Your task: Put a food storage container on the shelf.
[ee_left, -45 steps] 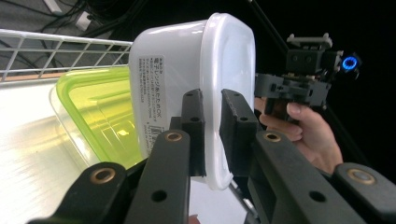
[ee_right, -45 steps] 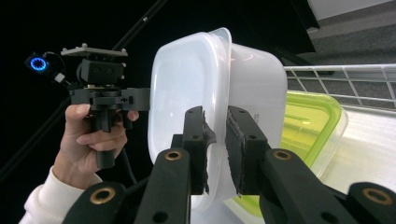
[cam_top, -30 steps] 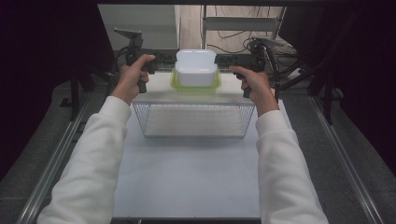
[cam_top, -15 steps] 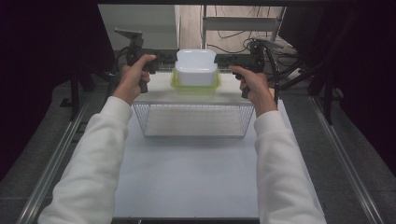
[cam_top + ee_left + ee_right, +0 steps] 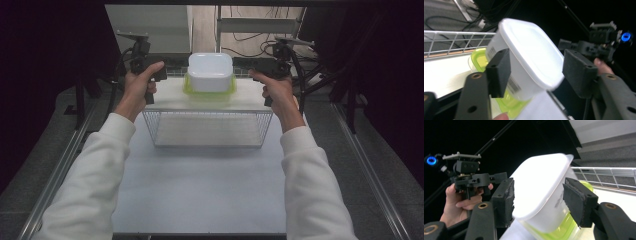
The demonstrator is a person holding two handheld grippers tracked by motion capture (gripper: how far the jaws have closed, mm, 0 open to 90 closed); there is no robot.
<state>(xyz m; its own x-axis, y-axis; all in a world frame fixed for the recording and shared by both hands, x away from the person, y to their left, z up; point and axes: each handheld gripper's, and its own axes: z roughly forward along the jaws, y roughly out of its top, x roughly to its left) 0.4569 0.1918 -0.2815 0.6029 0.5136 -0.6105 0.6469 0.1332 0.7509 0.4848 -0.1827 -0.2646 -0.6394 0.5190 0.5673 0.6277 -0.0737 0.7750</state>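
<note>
Sitting upside down on a green lid [image 5: 210,95], the white container [image 5: 210,71] rests on top of the wire rack [image 5: 207,127] at the far end of the table [image 5: 200,190]. The left claw [image 5: 165,75] and right claw [image 5: 250,70] flank it, each released; their jaws have just been opening, pads clear of the container's sides with the container between them.
</note>
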